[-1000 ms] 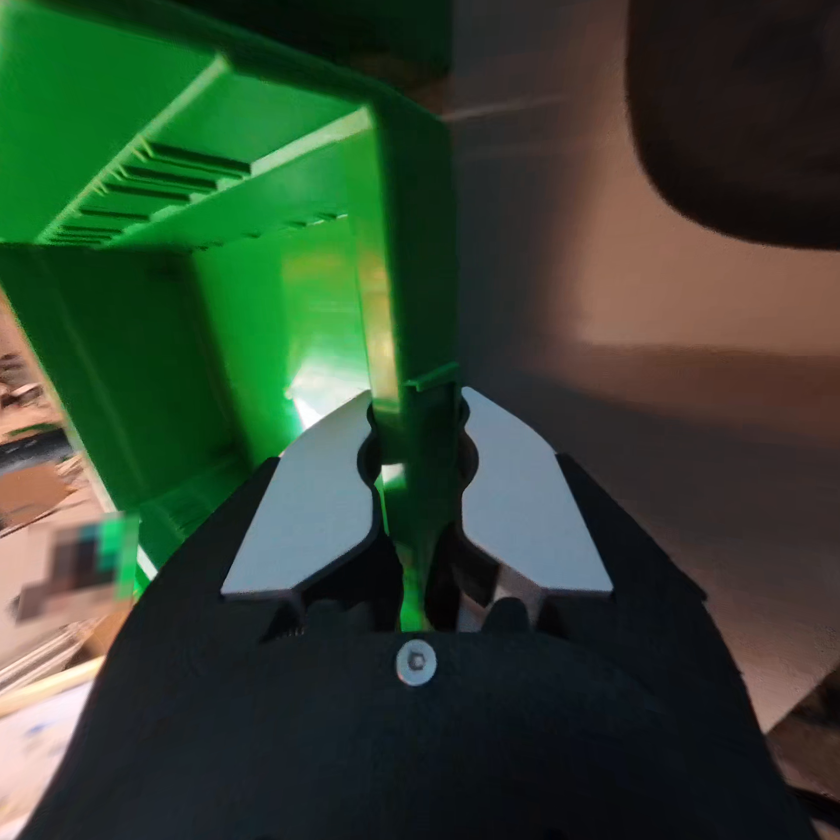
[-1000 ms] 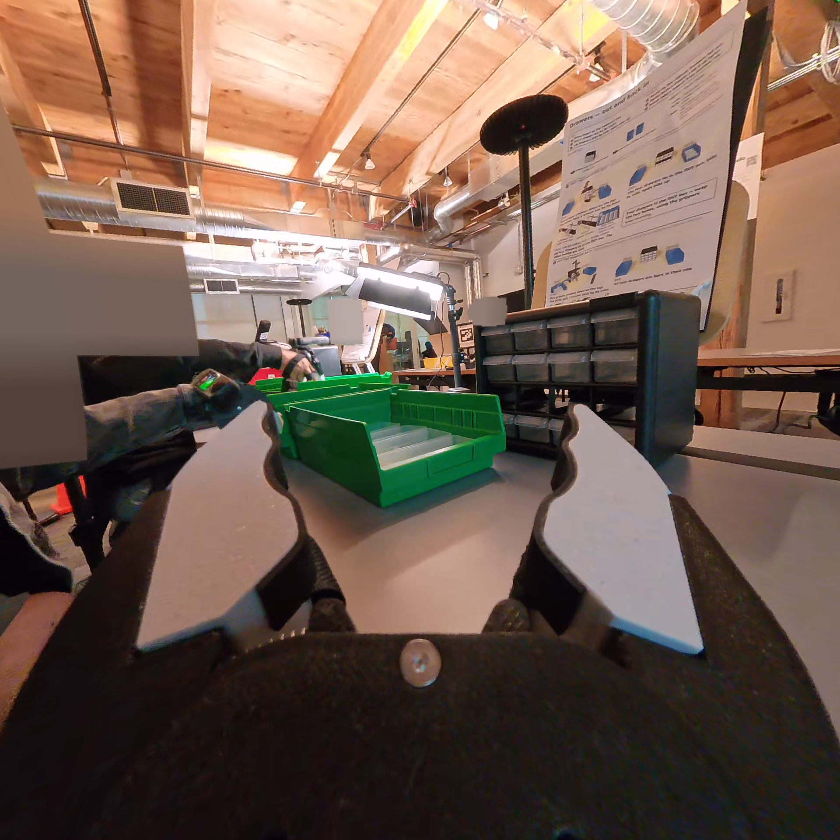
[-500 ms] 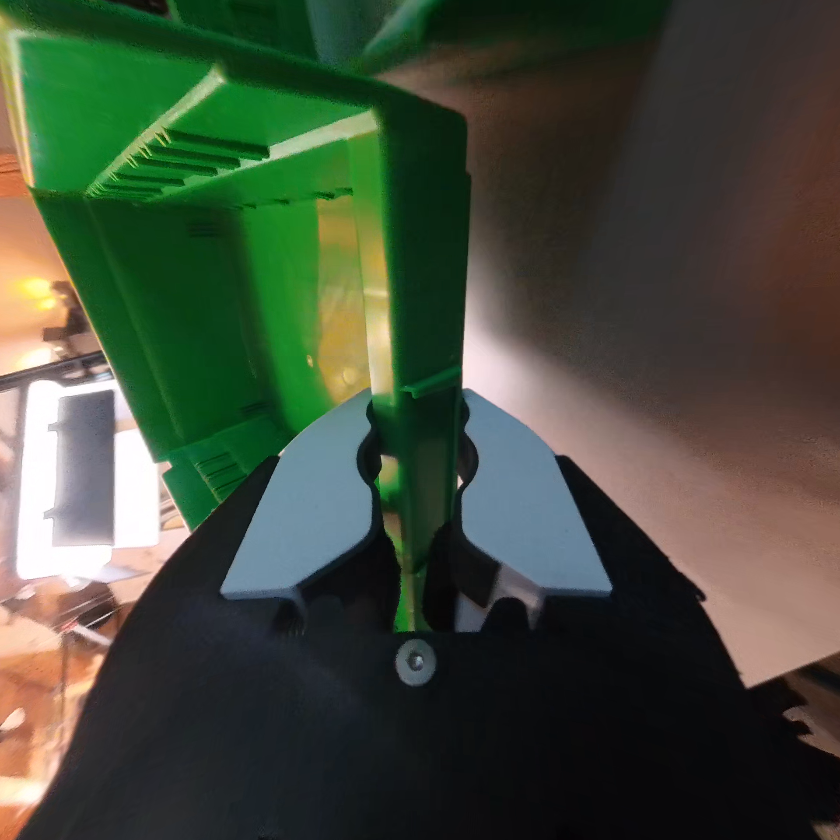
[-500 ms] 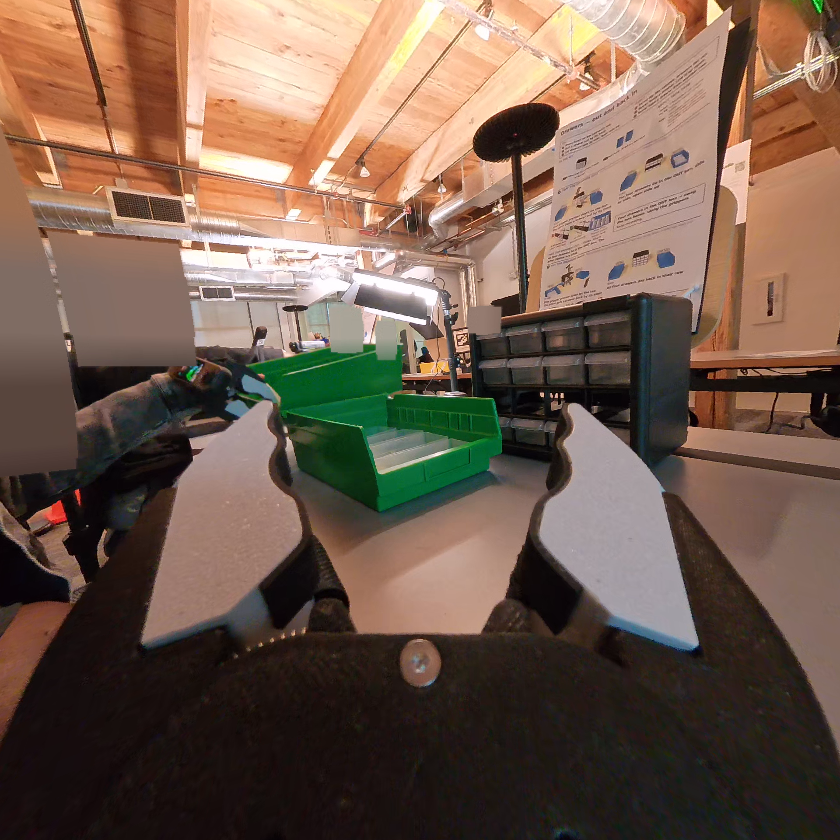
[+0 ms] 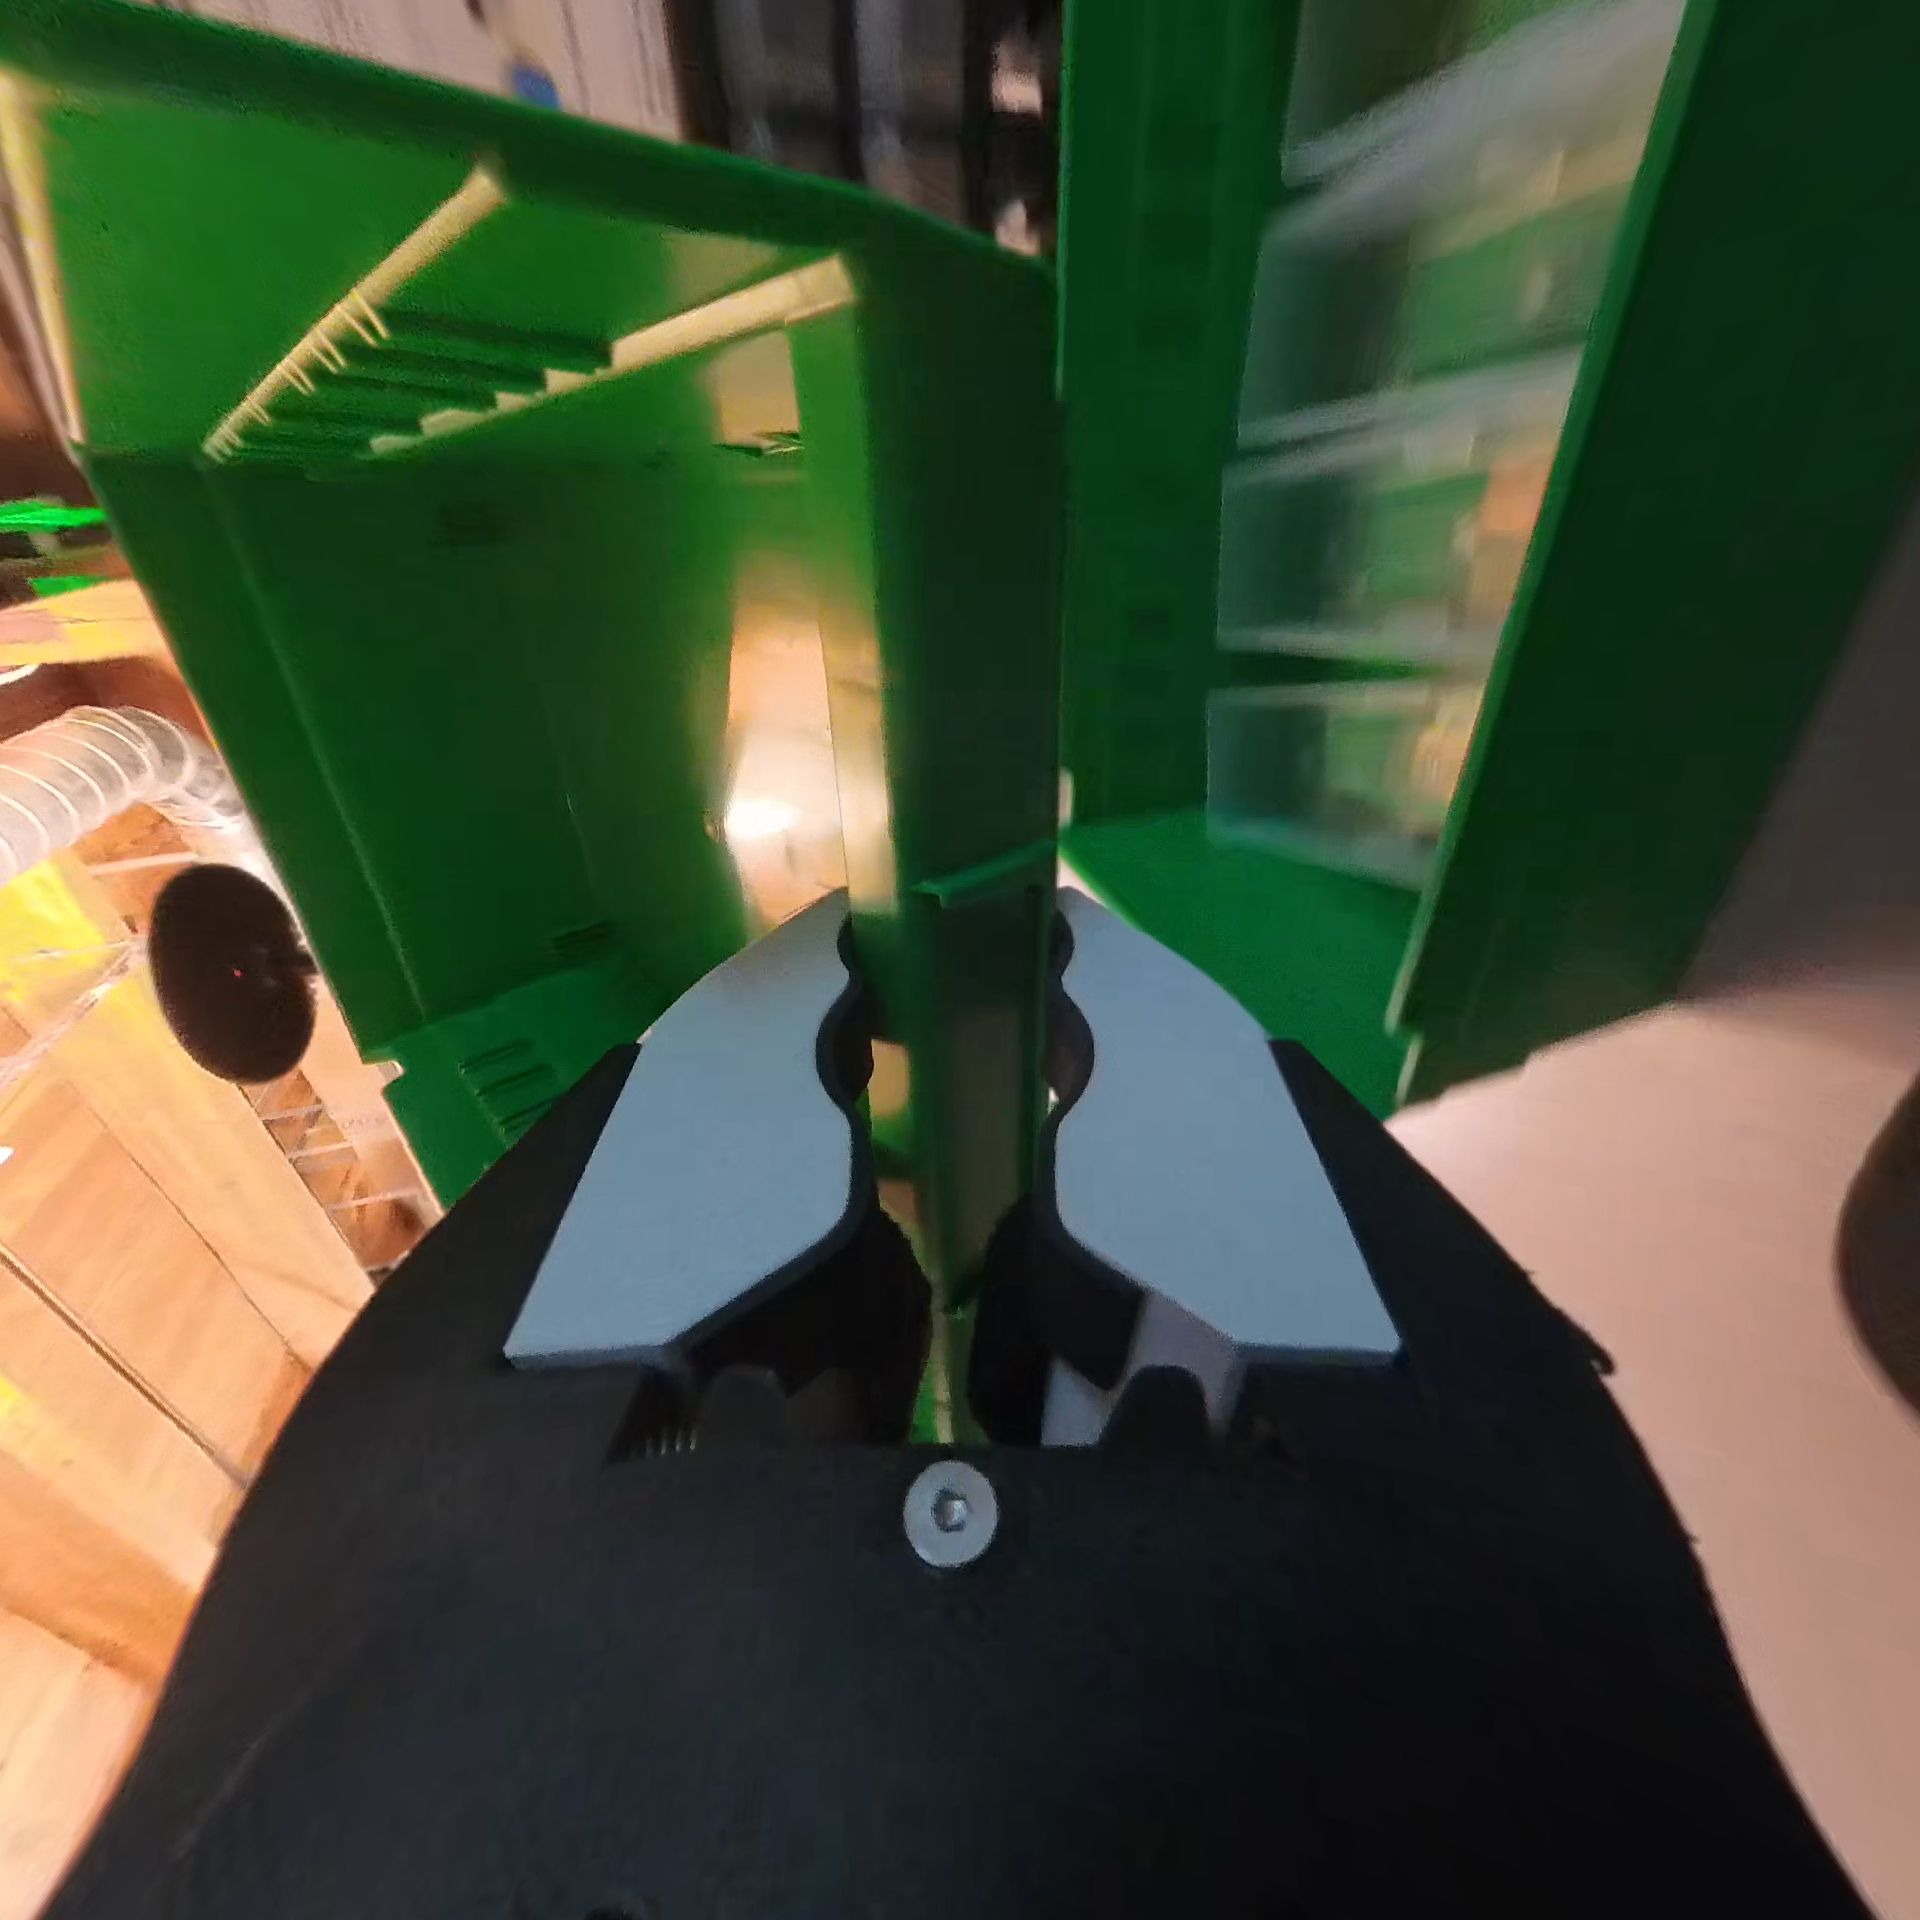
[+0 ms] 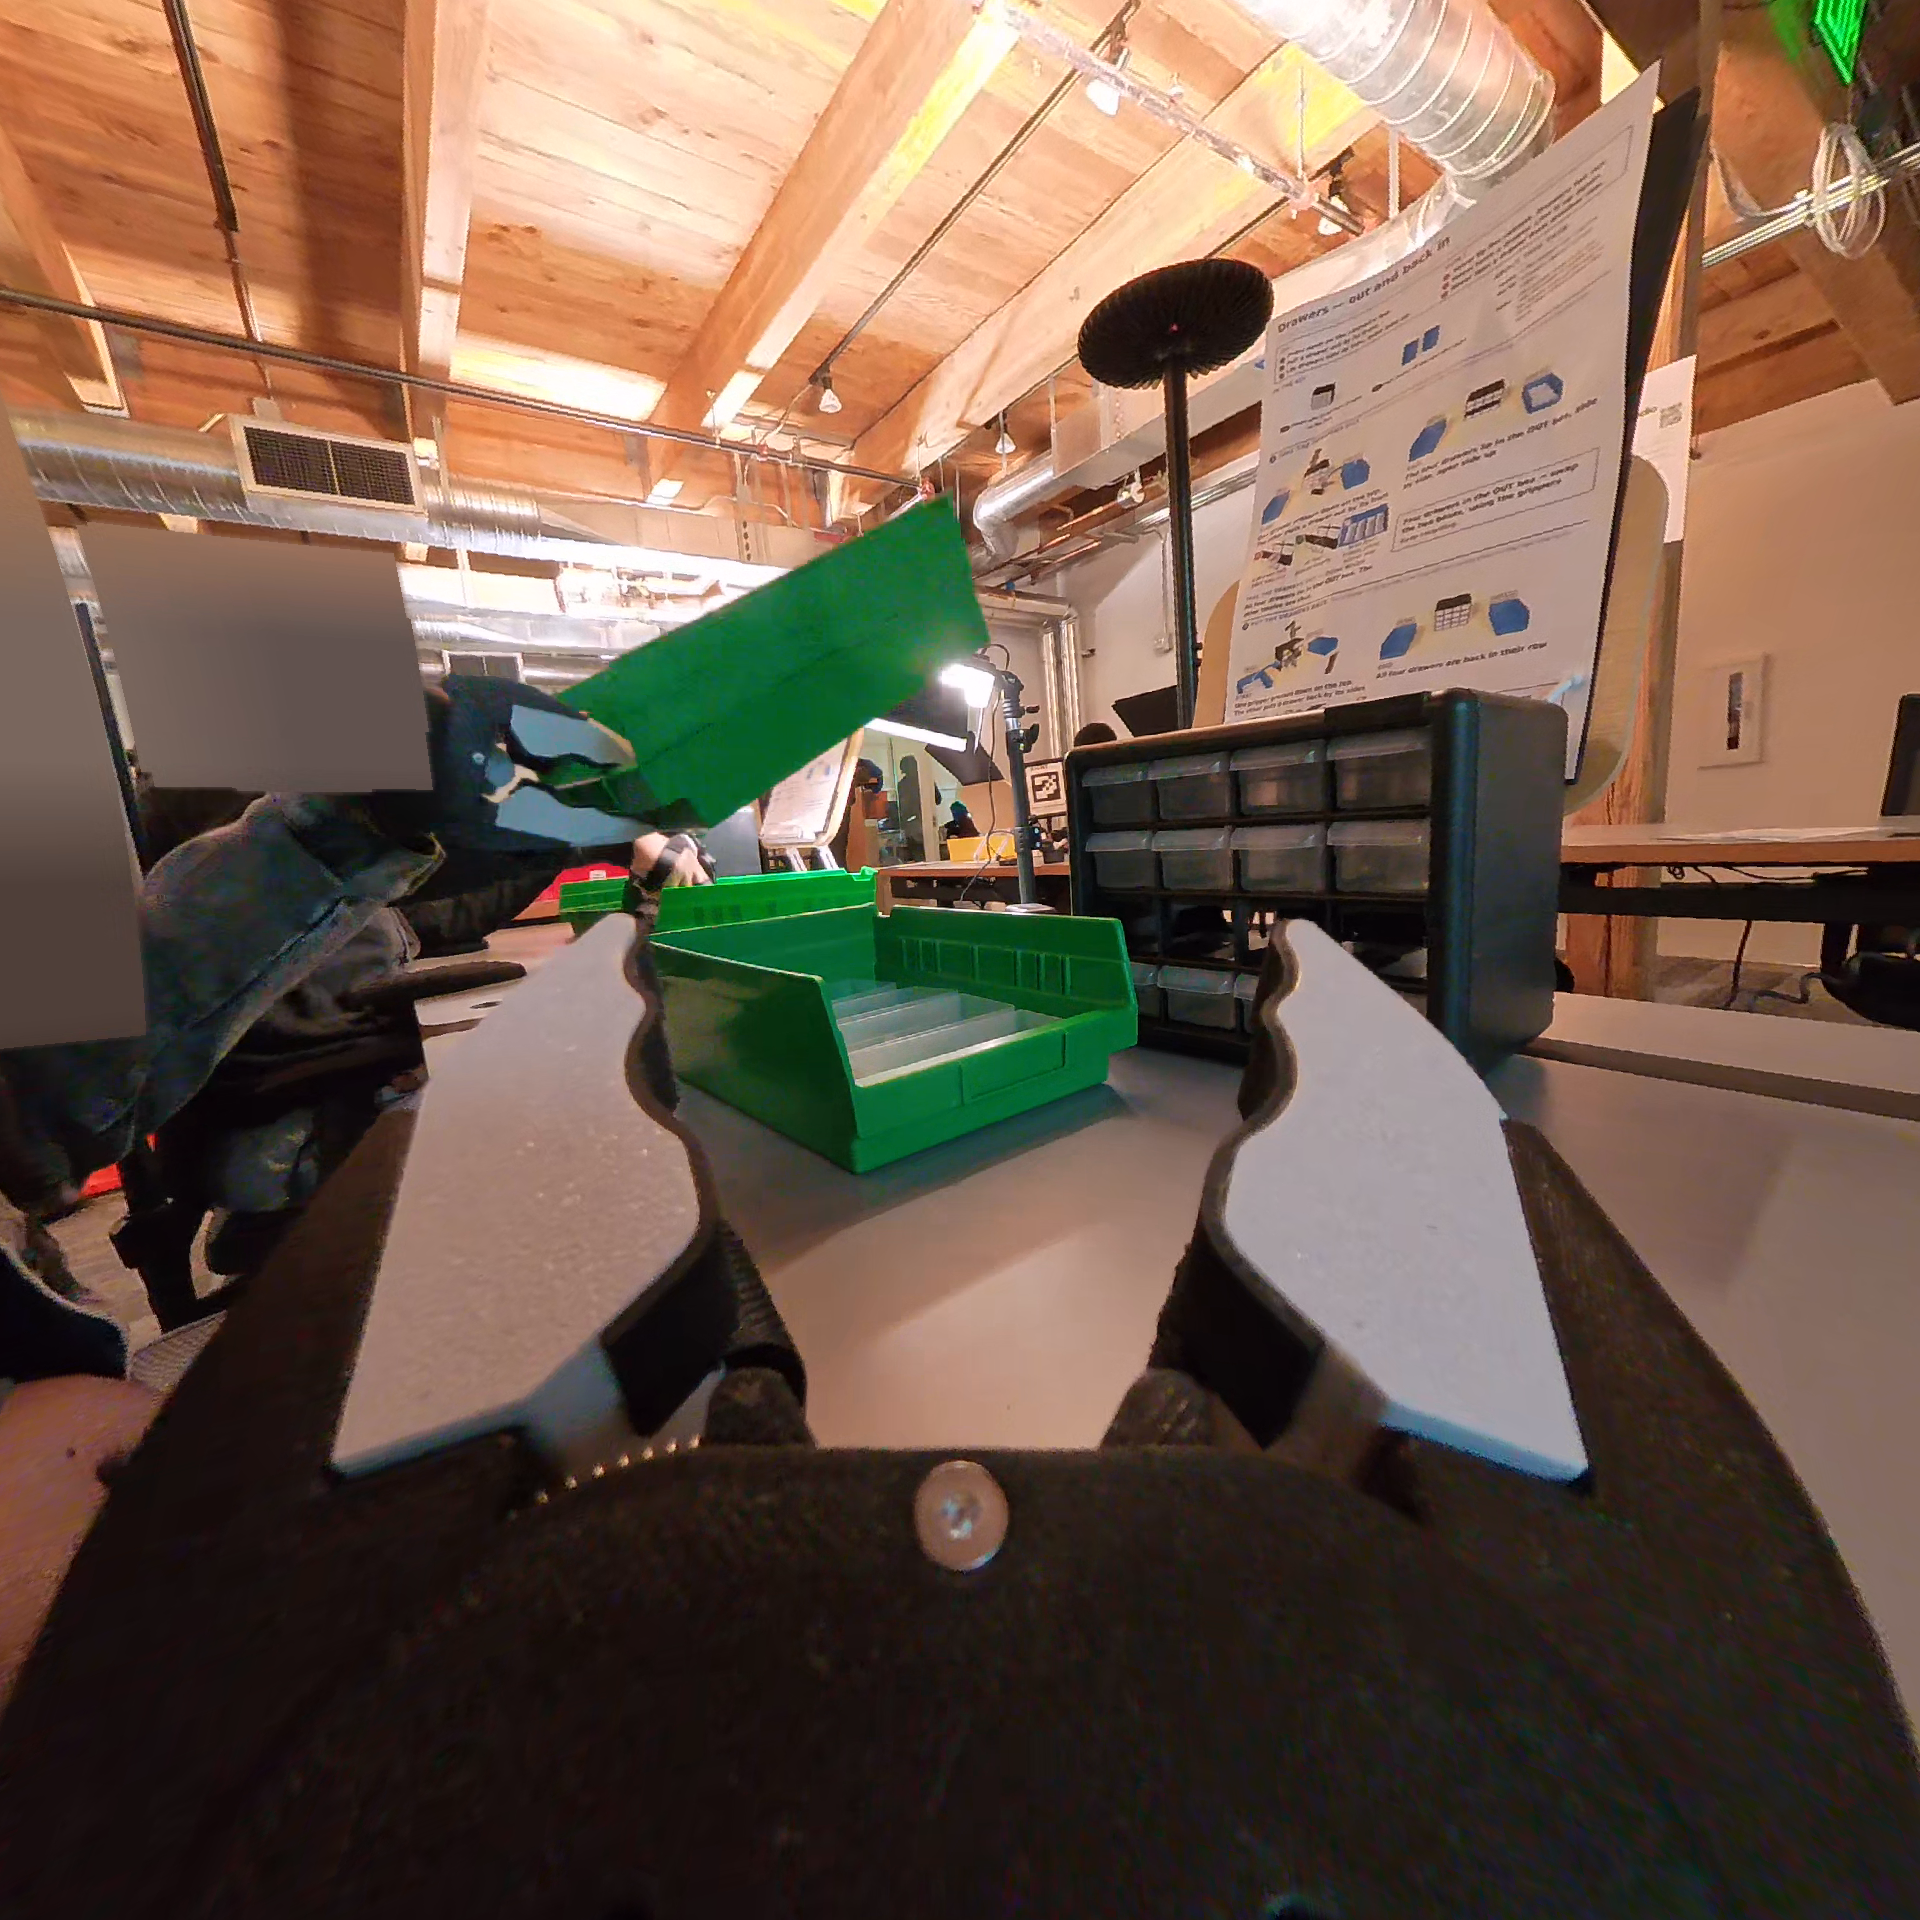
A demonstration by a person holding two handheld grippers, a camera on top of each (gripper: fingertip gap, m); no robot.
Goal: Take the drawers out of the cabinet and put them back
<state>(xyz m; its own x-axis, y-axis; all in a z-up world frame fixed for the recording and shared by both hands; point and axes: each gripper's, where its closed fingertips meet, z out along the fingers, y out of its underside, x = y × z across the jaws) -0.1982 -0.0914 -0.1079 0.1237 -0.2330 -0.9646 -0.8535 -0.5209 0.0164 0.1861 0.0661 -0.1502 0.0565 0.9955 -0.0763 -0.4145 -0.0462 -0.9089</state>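
Left gripper (image 5: 951, 997) clamps the wall of an empty green bin (image 6: 790, 665), held tilted in the air; right gripper (image 6: 951, 1049) hovers with fingers spread, holding nothing — drawers (image 6: 935, 1023) lie in a second green bin (image 6: 904, 1101) beside the cabinet (image 6: 1496, 831) on the table (image 6: 987, 1299)

- A large white poster (image 6: 1455, 447) is standing ahead and to the upper right of the right gripper (image 6: 954, 940), behind the black cabinet (image 6: 1496, 831); it is carrying printed headings, captions and small diagrams.
- A square black-and-white marker tag (image 6: 1045, 787) is sitting straight ahead, just left of the cabinet.
- A small paper sheet (image 6: 1670, 416) with a printed code is hanging right of the poster.
- A green lit sign (image 6: 1844, 36) is glowing far up right, too cropped to read.
- The left wrist view is showing no writing.
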